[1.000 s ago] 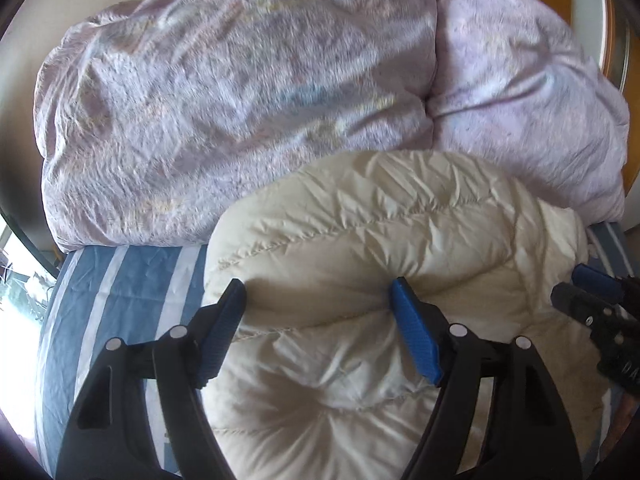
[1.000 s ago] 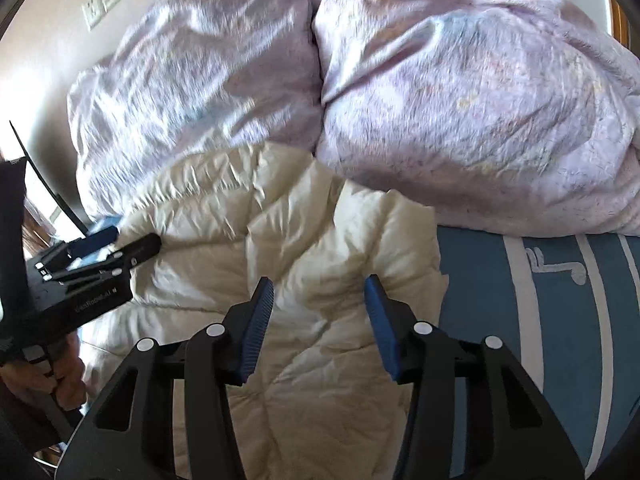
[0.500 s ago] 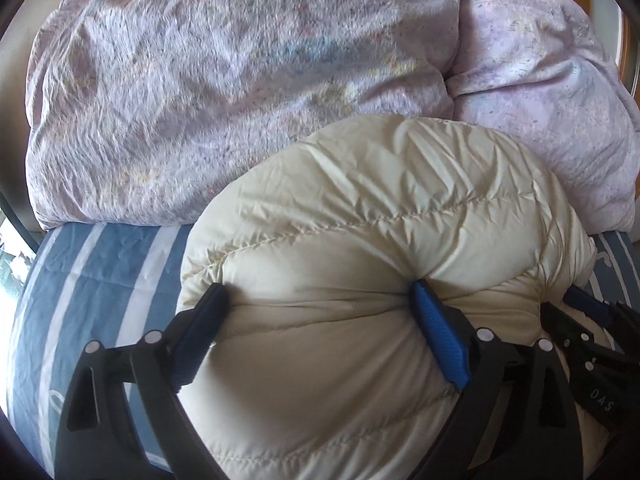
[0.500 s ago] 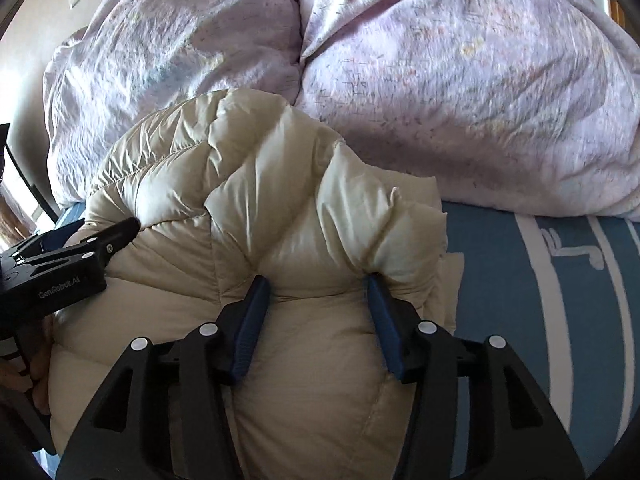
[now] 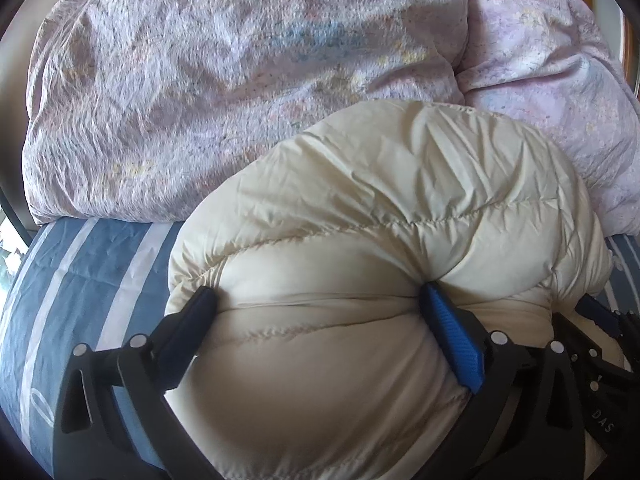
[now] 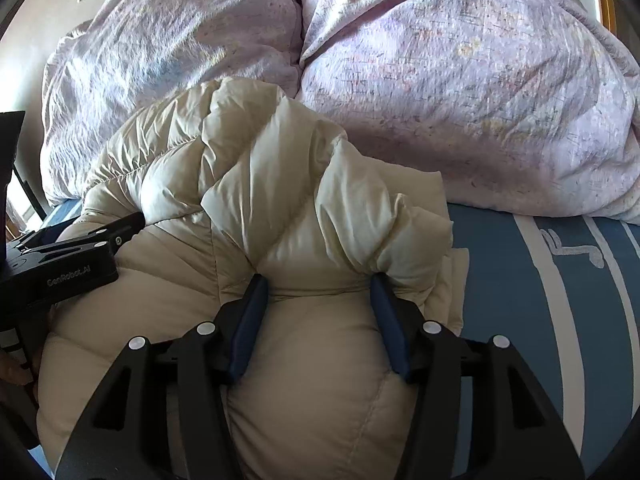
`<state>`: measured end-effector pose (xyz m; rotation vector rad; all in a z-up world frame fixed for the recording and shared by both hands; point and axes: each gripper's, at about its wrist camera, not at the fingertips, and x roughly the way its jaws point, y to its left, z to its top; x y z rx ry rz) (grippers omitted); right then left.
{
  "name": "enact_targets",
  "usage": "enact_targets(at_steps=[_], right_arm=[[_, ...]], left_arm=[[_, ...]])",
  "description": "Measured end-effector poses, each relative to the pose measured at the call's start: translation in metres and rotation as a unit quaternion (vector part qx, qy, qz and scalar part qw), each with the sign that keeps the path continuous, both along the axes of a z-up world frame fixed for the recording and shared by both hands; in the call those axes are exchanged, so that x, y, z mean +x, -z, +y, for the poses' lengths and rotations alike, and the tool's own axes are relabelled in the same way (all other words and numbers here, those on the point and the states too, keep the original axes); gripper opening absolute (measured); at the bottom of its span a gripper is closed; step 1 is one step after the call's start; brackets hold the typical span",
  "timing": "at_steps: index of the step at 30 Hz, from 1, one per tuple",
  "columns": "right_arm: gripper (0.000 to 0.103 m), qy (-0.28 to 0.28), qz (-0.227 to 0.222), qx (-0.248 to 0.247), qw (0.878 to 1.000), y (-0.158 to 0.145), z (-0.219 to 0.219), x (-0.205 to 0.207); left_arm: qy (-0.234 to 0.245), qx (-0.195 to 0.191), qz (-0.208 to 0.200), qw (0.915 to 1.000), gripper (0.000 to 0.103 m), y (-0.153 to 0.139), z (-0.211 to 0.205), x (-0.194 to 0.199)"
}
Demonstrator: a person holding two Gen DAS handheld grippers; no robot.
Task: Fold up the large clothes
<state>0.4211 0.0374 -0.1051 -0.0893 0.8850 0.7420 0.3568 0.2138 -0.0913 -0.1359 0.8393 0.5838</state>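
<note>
Cream quilted down jacket fills my left wrist view, bulging in a fat roll on the blue bed sheet with white stripes, its far edge pressed against the crumpled lilac duvet. My worry here is the loft: the slick, puffy shell wants to spring back, and I judge that if I ease off before the fold is flattened it will pop open again. My left gripper is spread wide, its fingers dug into the padding on both sides, so it is straddling and pressing the bulge, not pinching it. At the lower right I see part of the other tool, tucked against the jacket.

From the right wrist view, the jacket is humped over itself, with a thin flat edge poking out on the sheet beside the roll. That loose edge could slip out and spoil the fold if I push unevenly. My right gripper is about half spread, fingers sunk into the cloth on either side of a wedge of jacket; whether they truly clamp it I cannot tell. The left tool lies against the jacket's left side.
</note>
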Motion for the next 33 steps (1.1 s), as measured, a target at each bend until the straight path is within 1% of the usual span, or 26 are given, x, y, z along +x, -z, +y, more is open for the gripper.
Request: enact_targets(at_steps=[2,5,6,7,8,9,10,11,13,15,16,19,23,25,27,30,33], right_arm=[[0.056,-0.009,0.018,-0.014,1.000,0.001,0.007,0.005],[0.059,-0.016,0.055,-0.056,0.997,-0.014,0.013,0.015],[0.063,-0.012,0.064,-0.064,0.996,-0.020,0.013,0.016],[0.072,-0.004,0.068,-0.069,0.995,-0.030,0.008,0.015],[0.084,0.006,0.061,-0.071,0.996,-0.042,0.001,0.009],[0.090,0.014,0.049,-0.072,0.996,-0.054,-0.007,0.001],[0.094,0.015,0.040,-0.069,0.997,-0.063,-0.014,-0.006],[0.095,0.013,0.031,-0.065,0.997,-0.072,-0.021,-0.016],[0.101,0.007,0.023,-0.069,0.997,-0.086,-0.033,-0.037],[0.102,0.012,0.026,-0.088,0.996,-0.091,-0.041,-0.060],[0.102,0.012,0.031,-0.089,0.996,-0.093,-0.052,-0.068],[0.102,0.007,0.053,-0.060,0.997,-0.099,-0.070,-0.098],[0.102,0.003,0.080,-0.045,0.996,-0.099,-0.082,-0.125],[0.102,-0.005,0.095,-0.049,0.994,-0.095,-0.083,-0.137],[0.102,-0.010,0.101,-0.053,0.993,-0.093,-0.086,-0.148],[0.102,-0.018,0.097,-0.061,0.993,-0.093,-0.090,-0.167],[0.102,-0.019,0.100,-0.059,0.993,-0.093,-0.093,-0.177]], left_arm=[[0.000,0.000,0.010,1.0000,0.101,0.000,0.001,0.002],[-0.002,-0.008,0.030,0.9995,0.101,-0.012,0.000,-0.005],[-0.003,-0.010,0.028,0.9996,0.100,-0.020,-0.004,-0.011],[-0.002,-0.011,0.023,0.9997,0.100,-0.029,-0.007,-0.020],[0.000,-0.010,0.019,0.9998,0.100,-0.038,-0.012,-0.030],[0.002,-0.013,0.013,0.9998,0.100,-0.047,-0.017,-0.045],[0.006,-0.018,0.008,0.9998,0.100,-0.053,-0.020,-0.060],[0.010,-0.022,0.007,0.9997,0.100,-0.059,-0.024,-0.074],[0.015,-0.026,0.003,0.9995,0.101,-0.066,-0.030,-0.097],[0.019,-0.034,0.005,0.9992,0.101,-0.070,-0.038,-0.124],[0.019,-0.036,0.006,0.9991,0.101,-0.071,-0.042,-0.133],[0.020,-0.059,0.016,0.9979,0.101,-0.072,-0.050,-0.165],[0.008,-0.080,0.022,0.9965,0.101,-0.072,-0.057,-0.198],[0.006,-0.089,0.021,0.9958,0.101,-0.074,-0.064,-0.211],[0.009,-0.092,0.019,0.9956,0.101,-0.076,-0.071,-0.222],[0.017,-0.093,0.018,0.9954,0.101,-0.080,-0.081,-0.234],[0.025,-0.094,0.019,0.9951,0.101,-0.080,-0.088,-0.239]])
